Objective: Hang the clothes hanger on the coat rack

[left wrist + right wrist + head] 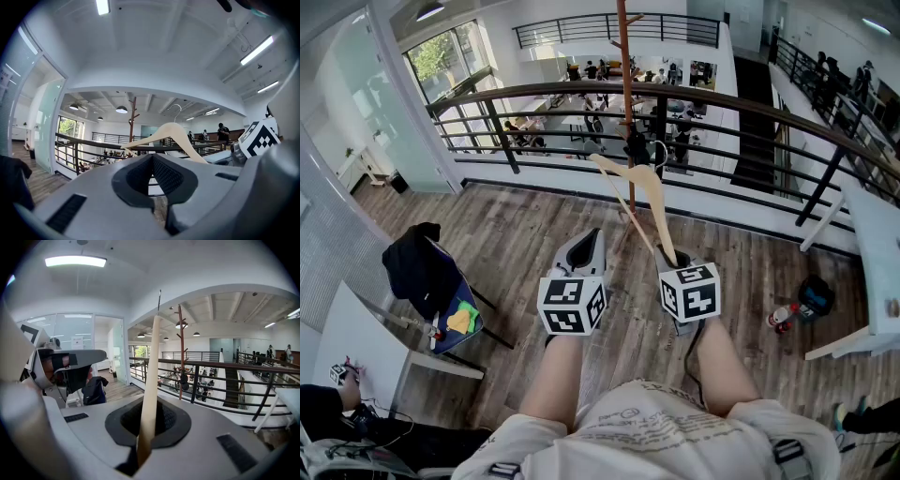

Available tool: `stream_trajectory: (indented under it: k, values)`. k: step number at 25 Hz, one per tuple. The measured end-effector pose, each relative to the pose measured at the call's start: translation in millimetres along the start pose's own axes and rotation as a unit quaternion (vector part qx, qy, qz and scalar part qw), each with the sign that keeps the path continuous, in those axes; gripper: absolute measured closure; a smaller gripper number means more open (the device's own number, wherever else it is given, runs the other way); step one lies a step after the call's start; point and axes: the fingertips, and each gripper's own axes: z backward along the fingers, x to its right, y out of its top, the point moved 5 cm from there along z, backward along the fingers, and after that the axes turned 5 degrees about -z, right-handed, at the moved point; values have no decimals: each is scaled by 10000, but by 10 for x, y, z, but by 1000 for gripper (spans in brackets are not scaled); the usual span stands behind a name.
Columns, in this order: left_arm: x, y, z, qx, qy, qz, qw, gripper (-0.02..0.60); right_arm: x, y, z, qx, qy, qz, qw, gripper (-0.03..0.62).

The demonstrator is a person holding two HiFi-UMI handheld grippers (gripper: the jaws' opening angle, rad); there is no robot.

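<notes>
A pale wooden clothes hanger (642, 183) with a metal hook stands tilted up from my right gripper (678, 258), which is shut on the end of one of its arms. In the right gripper view the hanger (151, 380) rises straight out between the jaws. The coat rack (626, 94), a brown pole with pegs, stands by the railing just beyond the hanger's hook; the coat rack (181, 357) is ahead of the right gripper. My left gripper (586, 246) is level beside the right one, shut and holding nothing. From the left gripper view the hanger (171, 133) crosses in front of the coat rack (133, 122).
A dark metal railing (722, 103) runs behind the rack, with a drop to a lower floor beyond. A chair with a black jacket (417, 267) is at the left. A white table (877, 272), a black bag (814, 295) and a bottle (781, 317) are at the right.
</notes>
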Motion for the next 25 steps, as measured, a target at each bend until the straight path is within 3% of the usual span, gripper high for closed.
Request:
stream_trajectory:
  k: [10, 19, 25]
  values:
    - [114, 14, -285, -19, -42, -55, 10000, 575, 281, 91, -62, 121, 3, -233, 9997, 592]
    - [233, 18, -555, 80, 54, -85, 9999, 575, 545, 135, -164, 107, 98, -78, 9999, 592]
    - [542, -68, -683, 69, 118, -89, 9999, 575, 815, 37, -91, 47, 258, -22, 9997, 592]
